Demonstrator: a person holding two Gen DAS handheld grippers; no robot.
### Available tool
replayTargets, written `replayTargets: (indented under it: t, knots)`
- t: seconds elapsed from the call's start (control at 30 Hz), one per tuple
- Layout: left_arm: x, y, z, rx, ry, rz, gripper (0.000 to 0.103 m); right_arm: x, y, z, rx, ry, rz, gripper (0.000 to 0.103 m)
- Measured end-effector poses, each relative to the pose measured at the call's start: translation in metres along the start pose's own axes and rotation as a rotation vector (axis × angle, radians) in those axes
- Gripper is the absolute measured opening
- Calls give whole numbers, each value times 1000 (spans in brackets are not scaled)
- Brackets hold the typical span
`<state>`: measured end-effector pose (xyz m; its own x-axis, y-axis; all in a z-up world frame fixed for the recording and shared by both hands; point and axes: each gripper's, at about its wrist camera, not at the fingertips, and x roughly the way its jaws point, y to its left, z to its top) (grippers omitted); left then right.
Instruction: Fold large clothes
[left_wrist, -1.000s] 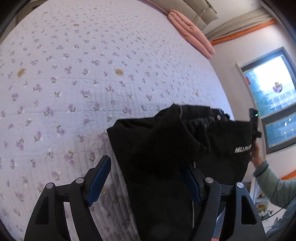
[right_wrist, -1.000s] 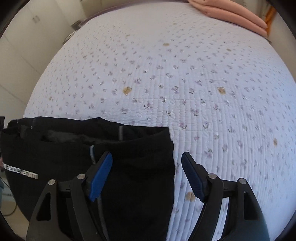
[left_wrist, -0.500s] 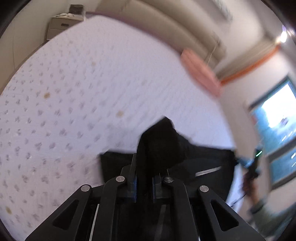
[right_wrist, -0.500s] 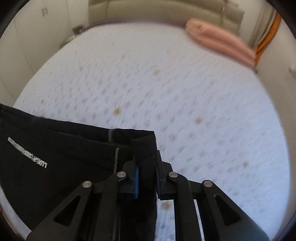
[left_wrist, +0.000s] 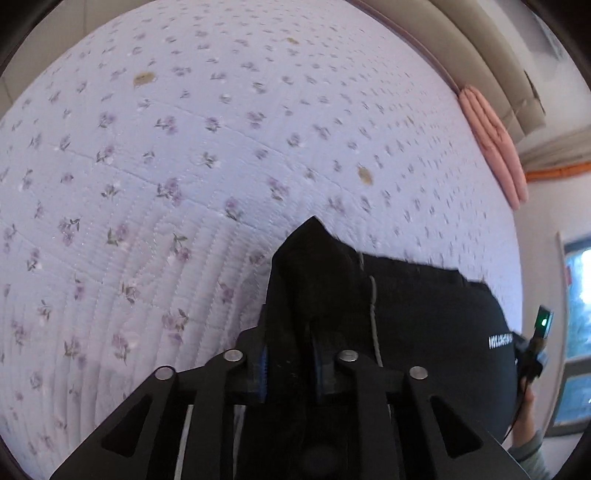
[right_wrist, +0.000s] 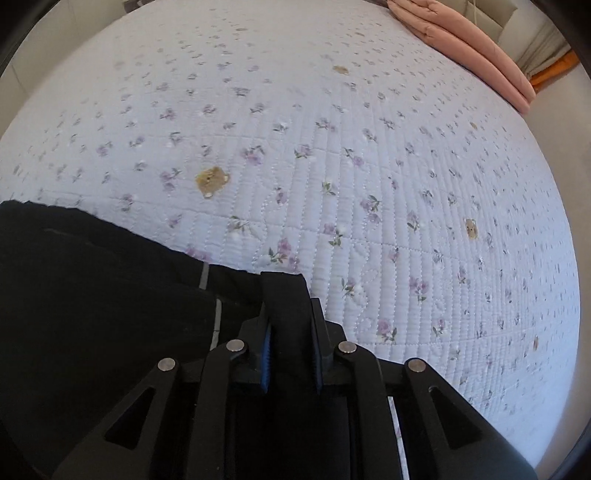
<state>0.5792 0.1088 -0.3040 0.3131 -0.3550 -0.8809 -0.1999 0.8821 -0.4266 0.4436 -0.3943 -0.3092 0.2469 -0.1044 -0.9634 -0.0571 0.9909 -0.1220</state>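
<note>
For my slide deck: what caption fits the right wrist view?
Right claw shut on a black garment corner above a floral quilt.

Both fisheye cameras ride just behind their own fingers and look steeply down along them, close above the floral quilted bedspread (left_wrist: 207, 155). The left wrist view faces toward the headboard (left_wrist: 491, 70) and window (left_wrist: 576, 332); the right wrist view faces across the bed. They share the black garment (right_wrist: 92, 295) and pink folded blanket (right_wrist: 469, 48).
</note>
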Motion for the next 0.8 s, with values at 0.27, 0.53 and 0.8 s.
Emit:
replayTargets:
  t: [0.27, 0.53, 0.8]
  knots:
    - [-35, 14, 20, -37, -55, 31, 72, -3, -8, 15, 44, 37, 18, 27]
    - [-112, 23, 5, -46, -166, 159, 73, -75, -46, -17, 164, -19, 106, 36]
    - [-120, -122, -105, 263, -152, 66, 74, -161, -5, -79, 198, -61, 246, 43]
